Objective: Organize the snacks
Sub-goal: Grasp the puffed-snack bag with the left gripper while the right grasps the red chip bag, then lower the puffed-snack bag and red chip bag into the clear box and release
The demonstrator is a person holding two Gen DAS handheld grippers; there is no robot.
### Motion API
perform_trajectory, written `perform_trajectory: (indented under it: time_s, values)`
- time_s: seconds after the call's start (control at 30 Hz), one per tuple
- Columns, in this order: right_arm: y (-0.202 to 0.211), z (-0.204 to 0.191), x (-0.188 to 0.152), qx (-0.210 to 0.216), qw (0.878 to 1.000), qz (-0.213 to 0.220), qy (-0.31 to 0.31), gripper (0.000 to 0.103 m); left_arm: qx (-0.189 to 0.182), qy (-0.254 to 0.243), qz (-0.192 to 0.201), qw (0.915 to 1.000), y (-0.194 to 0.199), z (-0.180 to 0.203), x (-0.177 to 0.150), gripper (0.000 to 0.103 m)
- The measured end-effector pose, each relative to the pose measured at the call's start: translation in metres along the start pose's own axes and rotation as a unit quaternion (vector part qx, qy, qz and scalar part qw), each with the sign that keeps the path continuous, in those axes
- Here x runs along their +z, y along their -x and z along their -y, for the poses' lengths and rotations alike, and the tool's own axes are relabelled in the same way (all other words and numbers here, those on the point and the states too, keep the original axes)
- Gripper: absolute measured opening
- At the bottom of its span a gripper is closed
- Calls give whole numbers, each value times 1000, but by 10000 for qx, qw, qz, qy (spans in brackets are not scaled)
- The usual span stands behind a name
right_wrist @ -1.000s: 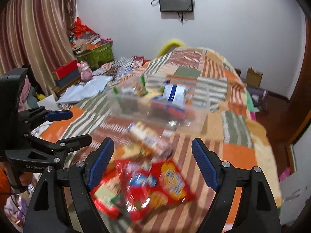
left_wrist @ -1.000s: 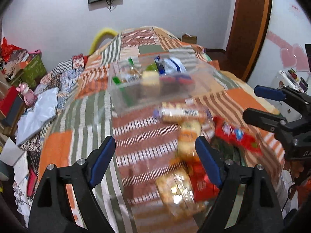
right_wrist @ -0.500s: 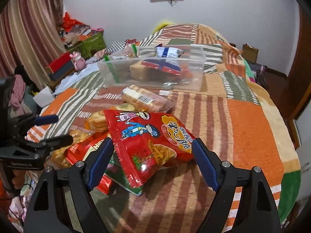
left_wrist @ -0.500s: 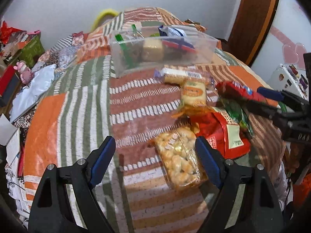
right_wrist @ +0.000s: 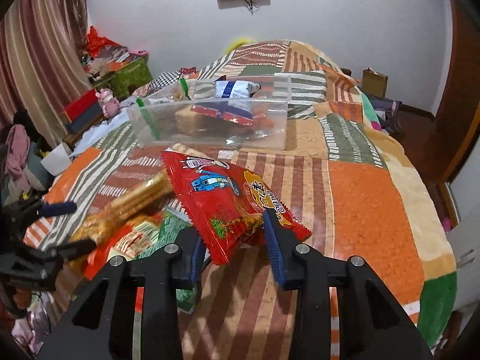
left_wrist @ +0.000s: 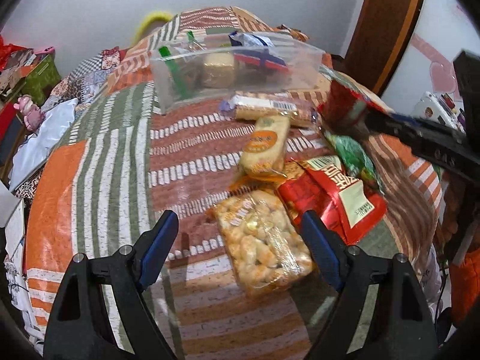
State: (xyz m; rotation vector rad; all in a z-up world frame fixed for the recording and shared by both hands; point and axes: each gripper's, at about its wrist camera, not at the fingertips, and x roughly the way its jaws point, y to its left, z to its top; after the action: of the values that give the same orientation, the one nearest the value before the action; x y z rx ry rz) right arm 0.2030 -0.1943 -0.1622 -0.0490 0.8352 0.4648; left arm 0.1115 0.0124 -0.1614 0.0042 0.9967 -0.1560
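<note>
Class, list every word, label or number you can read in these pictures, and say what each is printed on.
None can be quoted with certainty.
Red cartoon bag: large yellow Chinese characters, blurred and partly covered.
Red packet: big pale characters and a small-print label, unreadable.
Long packet: barcode, digits too small.
Pale packet: round orange label, blurred.

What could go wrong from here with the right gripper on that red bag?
1. The right gripper, its jaws just closed, pinches only the near corner of the red snack bag; the slick film may slip or the contents crush.
2. The clear bin already holds packets, so a large bag may catch its rim.
3. The left gripper hangs open over the puffed-snack pack, beside the pile; the two could collide.
</note>
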Motion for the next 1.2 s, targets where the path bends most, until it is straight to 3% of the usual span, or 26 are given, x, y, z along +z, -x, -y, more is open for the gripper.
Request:
perform_trajectory:
  time_s: [0.2,0.27,0.33,0.4,0.77,1.2]
  values:
    - [6,-1,2,-63,9999,134,50,27,71,-69,-14,10000,-7,0,-4,83]
    - [10,-1,3,-3,9998,179,33,27,64,-38,-10,10000,-8,-3,-5,75]
    - [15,-2,3,47,9997,230,26,26,53,-29,-43,10000,-9,-6,-6,54]
    - [19,-2,4,78,9996,273,16,26,89,15,-60,9999,-10,-8,-7,47]
    - [41,-5,19,206,9982,571,-14,25,319,165,437,9984,22,-24,-3,46]
    - [49,-11,52,291,9945,1004,-17,25,346,271,1223,9915,56,-30,57,46]
